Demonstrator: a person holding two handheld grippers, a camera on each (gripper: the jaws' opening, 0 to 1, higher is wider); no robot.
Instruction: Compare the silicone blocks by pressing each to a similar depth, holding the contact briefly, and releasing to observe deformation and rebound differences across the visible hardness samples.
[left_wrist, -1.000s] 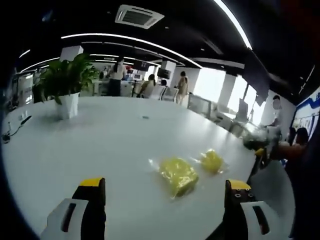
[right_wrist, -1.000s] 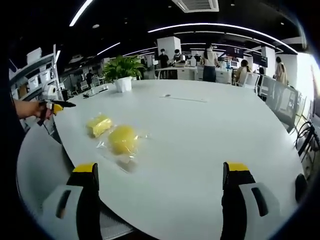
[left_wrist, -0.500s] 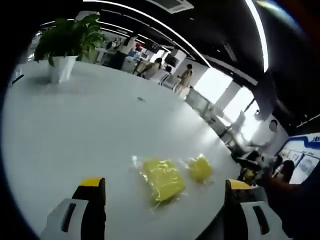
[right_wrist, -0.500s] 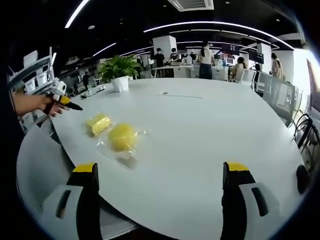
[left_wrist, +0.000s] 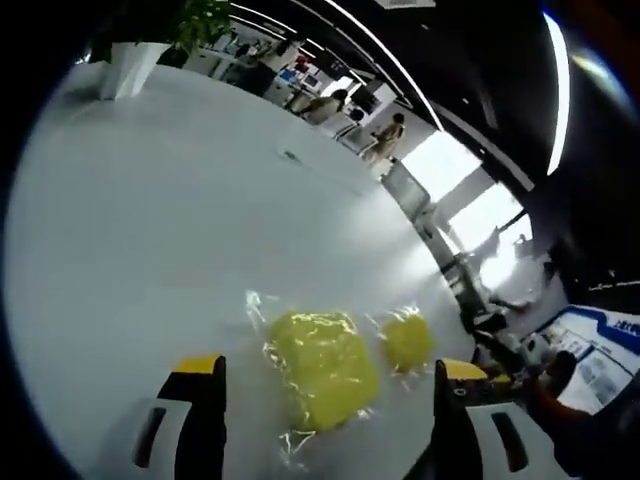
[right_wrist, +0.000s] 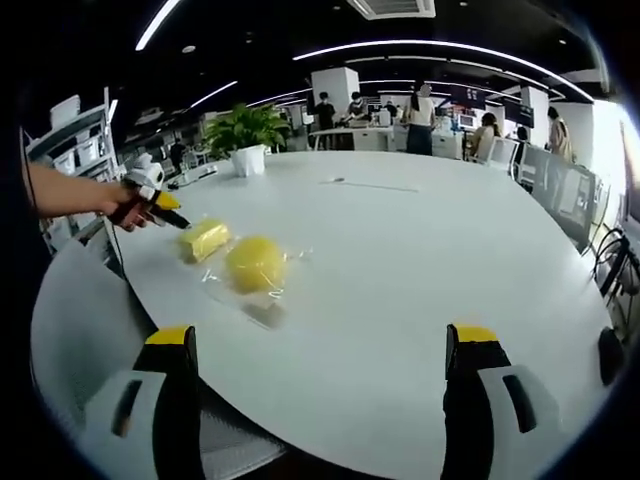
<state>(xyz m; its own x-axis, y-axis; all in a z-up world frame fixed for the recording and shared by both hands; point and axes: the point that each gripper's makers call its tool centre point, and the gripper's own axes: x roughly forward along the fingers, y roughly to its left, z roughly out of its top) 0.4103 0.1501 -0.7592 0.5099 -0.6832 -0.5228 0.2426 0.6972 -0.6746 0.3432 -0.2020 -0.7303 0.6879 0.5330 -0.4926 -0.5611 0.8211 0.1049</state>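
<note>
Jaws of the left gripper (left_wrist: 322, 415) are spread wide and grasp nothing; they are held low over the white table (left_wrist: 150, 220), with the bagged rectangular silicone block (left_wrist: 320, 365) lying between and just ahead of them, presumably so that a press can be started on this sample first. Just beside it, toward the table edge, the bagged round silicone block (left_wrist: 408, 340) is seen; the two are near each other but apart. Both samples are sealed in clear film, which is judged likely to crinkle and slip slightly under contact. In the right gripper view the right gripper (right_wrist: 322, 385) is likewise released and empty, held back at the near table edge, well apart from both samples, probably to keep them in sight during the comparison. From that side the left gripper is seen in a hand (right_wrist: 115, 200), its yellow tip just beside the rectangular block; contact cannot be confirmed. No pressing is judged to have begun. A potted plant (right_wrist: 245, 135) stands farther along the table, clear of the work area.
</note>
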